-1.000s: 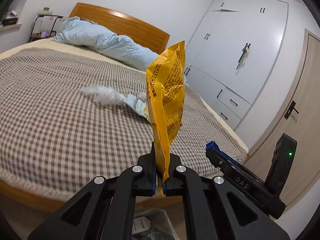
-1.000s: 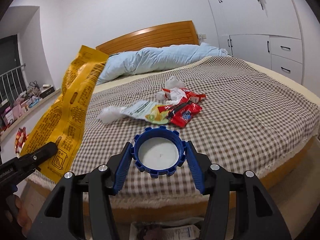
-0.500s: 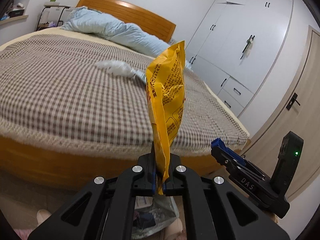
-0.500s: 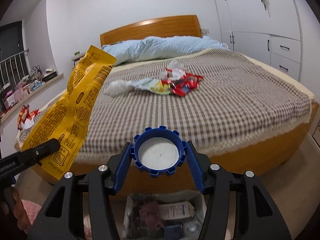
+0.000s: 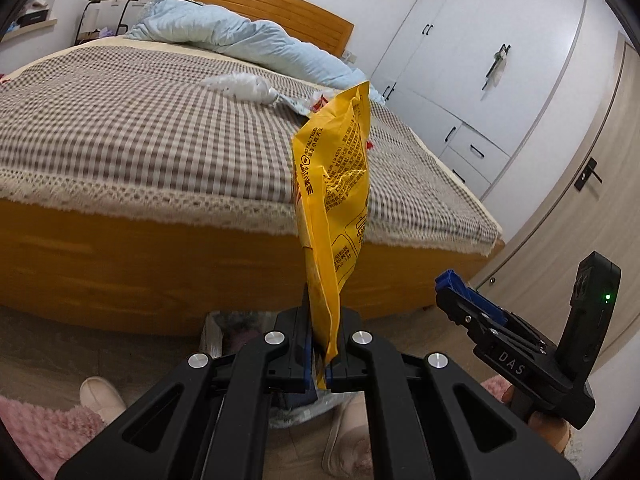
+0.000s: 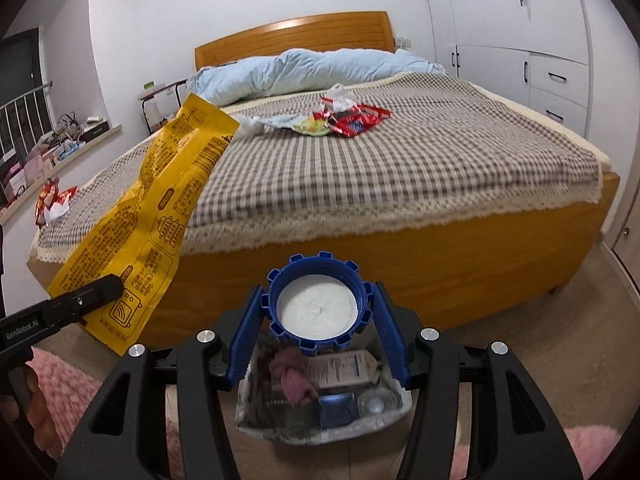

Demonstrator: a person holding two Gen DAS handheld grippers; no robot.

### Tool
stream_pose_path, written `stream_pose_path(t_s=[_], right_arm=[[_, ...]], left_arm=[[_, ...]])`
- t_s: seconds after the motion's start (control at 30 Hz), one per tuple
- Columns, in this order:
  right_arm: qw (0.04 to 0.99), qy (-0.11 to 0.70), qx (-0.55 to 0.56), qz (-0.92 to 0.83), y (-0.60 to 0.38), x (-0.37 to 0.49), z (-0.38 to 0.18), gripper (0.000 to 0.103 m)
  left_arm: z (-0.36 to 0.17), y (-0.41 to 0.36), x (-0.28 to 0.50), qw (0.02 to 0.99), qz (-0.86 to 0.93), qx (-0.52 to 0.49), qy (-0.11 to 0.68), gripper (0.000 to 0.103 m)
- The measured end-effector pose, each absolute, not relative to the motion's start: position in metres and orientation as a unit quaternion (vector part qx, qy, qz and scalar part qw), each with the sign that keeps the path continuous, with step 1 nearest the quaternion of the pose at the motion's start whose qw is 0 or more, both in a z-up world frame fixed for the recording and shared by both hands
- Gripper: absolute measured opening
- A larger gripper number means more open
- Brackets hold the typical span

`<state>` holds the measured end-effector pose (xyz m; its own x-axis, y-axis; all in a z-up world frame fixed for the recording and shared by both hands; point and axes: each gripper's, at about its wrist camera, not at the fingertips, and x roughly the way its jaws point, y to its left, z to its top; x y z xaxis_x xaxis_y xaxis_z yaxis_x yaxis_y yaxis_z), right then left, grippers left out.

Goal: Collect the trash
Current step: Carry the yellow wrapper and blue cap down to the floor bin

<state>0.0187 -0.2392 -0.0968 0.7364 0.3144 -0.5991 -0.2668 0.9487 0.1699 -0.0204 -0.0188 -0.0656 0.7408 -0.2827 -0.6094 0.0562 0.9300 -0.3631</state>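
**Both claws loaded above the bin**

The left gripper point(image 5: 320, 354) is clamped tight on a yellow wrapper point(image 5: 334, 196). The right gripper point(image 6: 316, 322) pinches a blue cap point(image 6: 316, 306), directly over the trash bin point(image 6: 320, 426) on the near floor. More wrappers point(image 6: 348, 118) lie far off on the bed point(image 6: 400, 184).

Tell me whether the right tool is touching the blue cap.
Touching. The right wrist view shows the right tool with a blue pad pressed against each side of the blue cap.
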Motion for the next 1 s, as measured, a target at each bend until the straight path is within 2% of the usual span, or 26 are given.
stream_pose_path(t_s=[0.6, 1.0], right_arm=[[0.907, 0.393, 0.019, 0.150, -0.244, 0.014, -0.168, 0.053], [0.889, 0.433, 0.005, 0.147, -0.235, 0.017, -0.191, 0.053]], left_arm=[[-0.138, -0.033, -0.016, 0.890, -0.099, -0.154, 0.418, 0.001], [-0.183, -0.042, -0.017, 0.863, -0.115, -0.135, 0.474, 0.001]])
